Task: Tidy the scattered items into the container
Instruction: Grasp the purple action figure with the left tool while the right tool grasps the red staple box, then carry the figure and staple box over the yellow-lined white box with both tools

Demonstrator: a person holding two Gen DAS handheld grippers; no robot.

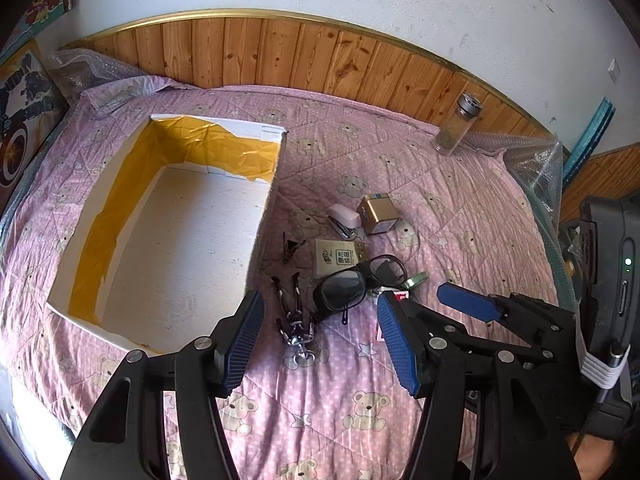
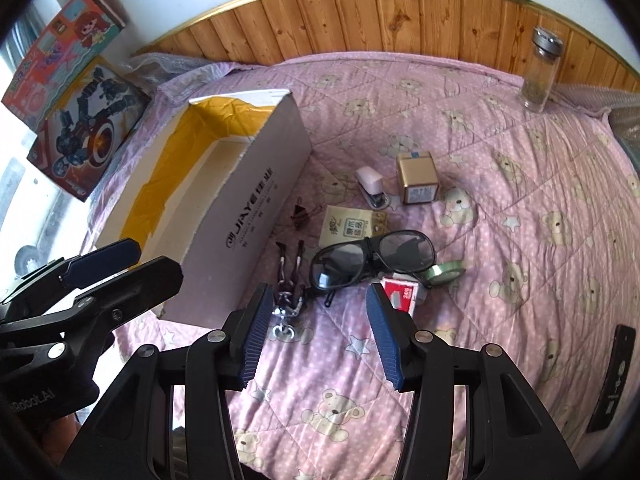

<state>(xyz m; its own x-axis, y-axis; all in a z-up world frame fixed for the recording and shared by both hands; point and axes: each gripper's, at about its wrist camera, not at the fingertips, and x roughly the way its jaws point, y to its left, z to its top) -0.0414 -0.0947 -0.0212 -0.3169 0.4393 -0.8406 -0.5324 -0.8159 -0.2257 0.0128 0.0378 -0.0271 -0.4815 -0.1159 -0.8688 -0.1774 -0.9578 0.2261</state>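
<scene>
Lying beside the open white cardboard box (image 2: 256,184) on the pink bear-print quilt (image 2: 500,264), the dark-lensed black plastic glasses (image 2: 372,258) look light, stiff and scratch-prone; grip the bridge. Left gripper (image 1: 320,344) and right gripper (image 2: 316,332) both gape, holding nothing.

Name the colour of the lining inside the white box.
Yellow-gold paper lining along the box walls, clearest in the left wrist view.

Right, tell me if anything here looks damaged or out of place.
The white cardboard box looks damaged: its yellow paper lining is creased and ragged along the edge, baring white wall. The black-framed safety glasses lie askew across a red-and-white staple box and a beige packet. Nothing has spilled.
</scene>
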